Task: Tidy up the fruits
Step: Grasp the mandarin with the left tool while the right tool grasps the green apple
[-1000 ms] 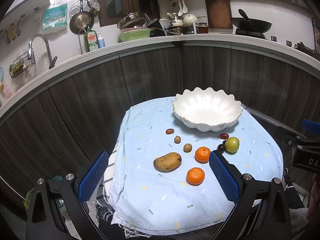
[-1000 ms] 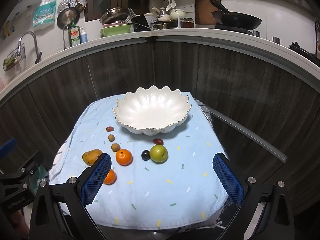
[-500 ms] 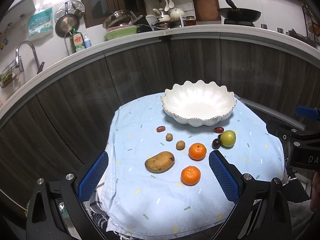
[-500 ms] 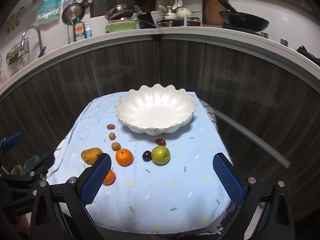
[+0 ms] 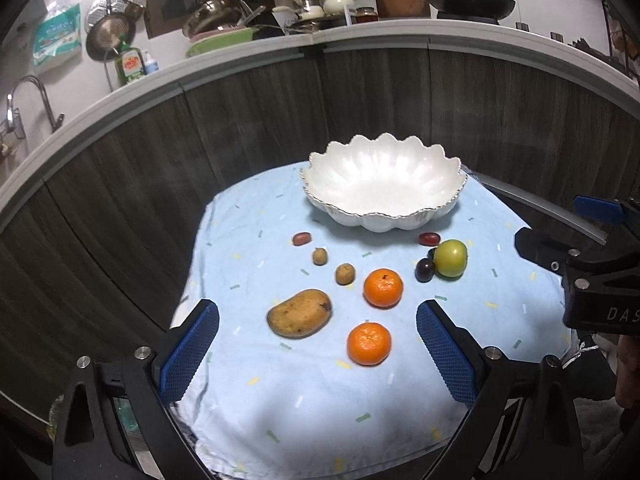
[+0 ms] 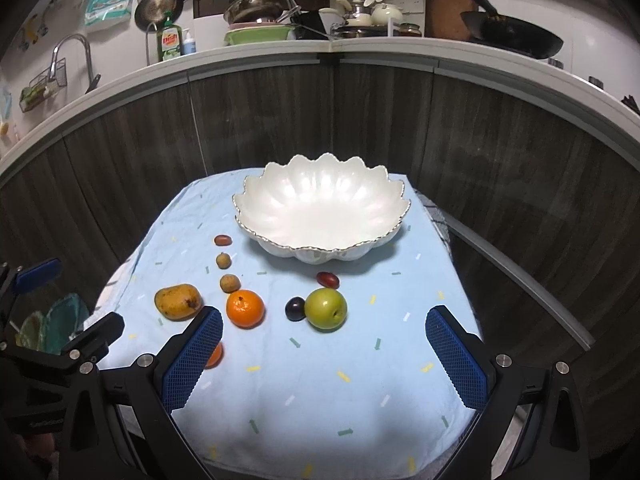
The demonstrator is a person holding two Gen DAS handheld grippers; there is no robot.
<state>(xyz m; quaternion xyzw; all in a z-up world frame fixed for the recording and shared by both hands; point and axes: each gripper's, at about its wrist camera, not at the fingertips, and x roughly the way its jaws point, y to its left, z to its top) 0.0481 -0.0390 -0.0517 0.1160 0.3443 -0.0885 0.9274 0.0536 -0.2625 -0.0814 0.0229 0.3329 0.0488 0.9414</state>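
Note:
An empty white scalloped bowl (image 5: 452,204) (image 6: 394,230) stands at the far side of a light-blue cloth (image 5: 312,400) (image 6: 320,392). In front of it lie a mango (image 5: 299,313) (image 6: 177,301), two oranges (image 5: 383,287) (image 5: 368,343) (image 6: 245,308), a green apple (image 5: 450,258) (image 6: 325,309), a dark plum (image 5: 424,270) (image 6: 295,308), two red dates (image 5: 301,238) (image 5: 429,238) and two small brown fruits (image 5: 319,256) (image 5: 345,273). My left gripper (image 5: 318,350) is open and empty above the near oranges and mango. My right gripper (image 6: 324,356) is open and empty in front of the apple.
A dark wood cabinet front curves behind the table, under a white counter (image 6: 360,46) crowded with pans, dishes and a wok. The right gripper's body (image 5: 592,272) shows at the right of the left wrist view; the left gripper's body (image 6: 48,340) shows at the left of the right wrist view.
Both grippers have moved forward and a little lower toward the table, so the fruit and bowl look larger. Both stay open; no fruit has moved.

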